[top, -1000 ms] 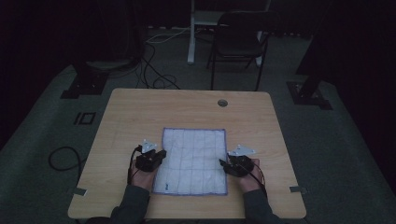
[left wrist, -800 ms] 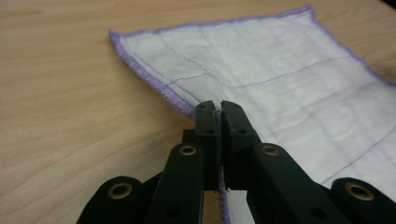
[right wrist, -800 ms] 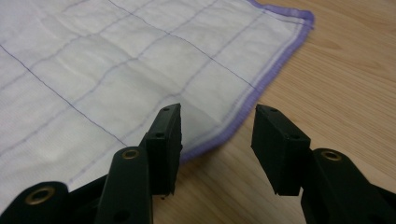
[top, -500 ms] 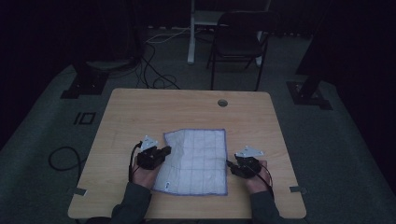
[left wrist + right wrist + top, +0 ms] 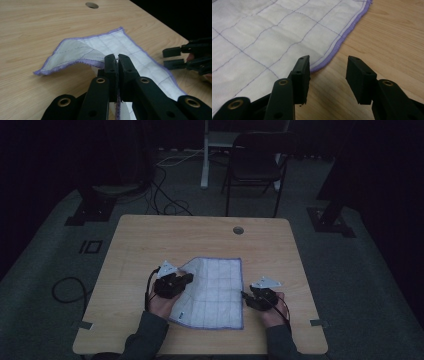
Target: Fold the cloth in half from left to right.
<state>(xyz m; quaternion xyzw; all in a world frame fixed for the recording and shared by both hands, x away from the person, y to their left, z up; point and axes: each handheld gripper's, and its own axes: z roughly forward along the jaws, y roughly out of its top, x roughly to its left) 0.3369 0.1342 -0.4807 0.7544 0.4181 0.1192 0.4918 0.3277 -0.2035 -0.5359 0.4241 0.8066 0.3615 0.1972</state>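
My left claw (image 5: 184,280) is clamped tight on the purple-hemmed edge of the cloth (image 5: 215,290), and the left gripper view has the hem running straight down between the two black jaws. A second ago that cloth lay flat and square on the tabletop (image 5: 200,235); now its left side is off the wood and its far left corner (image 5: 53,65) has curled up and over toward the middle, showing the greyer underside. My left hand has come up and inward with it. I read that as the start of a fold, left half being carried over the right, with the fold barely begun (most of the cloth is still lying flat).

The cloth sits in the near middle of the tabletop, between my two hands, its near edge close to my forearms. A small tag (image 5: 183,314) shows near the near left corner in the high view; it has a dark mark on it, but it is too small for me to read any word or brand.

On the right, my right claw (image 5: 246,296) stands wide with nothing in it, its jaws just off the cloth's right hem (image 5: 342,37), resting low by the wood. It has drawn slightly outward from where it was. I expect it to stay clear, or pin the right edge, while the left carries across.
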